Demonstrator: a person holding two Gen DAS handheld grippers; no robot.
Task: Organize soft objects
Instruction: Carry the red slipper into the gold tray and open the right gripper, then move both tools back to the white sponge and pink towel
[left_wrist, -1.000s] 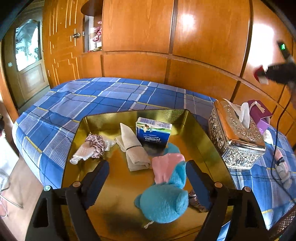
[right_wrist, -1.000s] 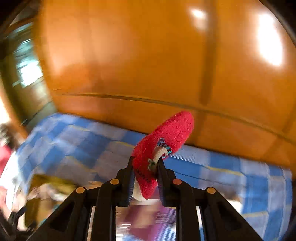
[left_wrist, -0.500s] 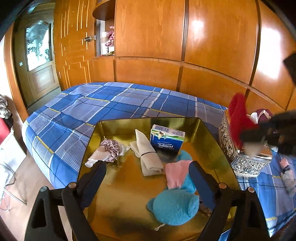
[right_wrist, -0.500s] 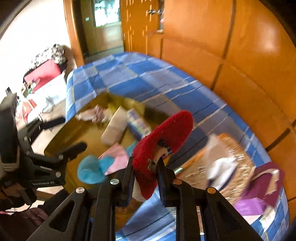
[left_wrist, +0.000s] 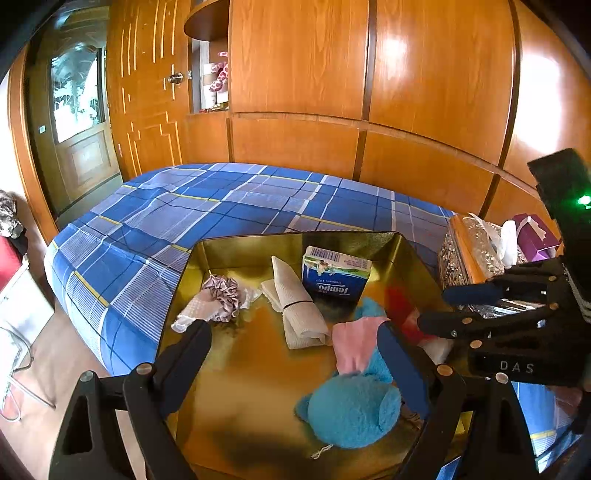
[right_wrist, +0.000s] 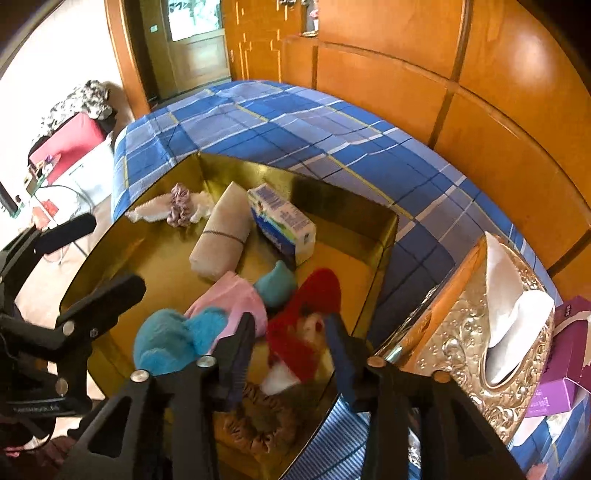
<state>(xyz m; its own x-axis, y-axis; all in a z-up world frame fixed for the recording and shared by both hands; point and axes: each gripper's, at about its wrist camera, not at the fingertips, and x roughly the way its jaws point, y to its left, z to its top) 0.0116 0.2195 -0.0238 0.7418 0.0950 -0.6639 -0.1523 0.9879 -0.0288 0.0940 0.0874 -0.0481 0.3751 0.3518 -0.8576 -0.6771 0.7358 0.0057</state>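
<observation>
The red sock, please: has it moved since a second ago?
Yes. The red sock has come down from high against the wood wall into the gold tray, beside the pink cloth, with the right gripper opening around it.

A gold tray (left_wrist: 236, 254) sits on a blue, white and yellow plaid bedspread (left_wrist: 192, 218). Inside lie a turquoise plush toy (left_wrist: 351, 410), pink cloth (left_wrist: 354, 343), beige roll (left_wrist: 299, 314), blue-and-white tissue pack (left_wrist: 334, 275), mauve scrunchie (left_wrist: 223, 297) and a blurred red sock (right_wrist: 303, 332), perhaps white-lined.
</observation>
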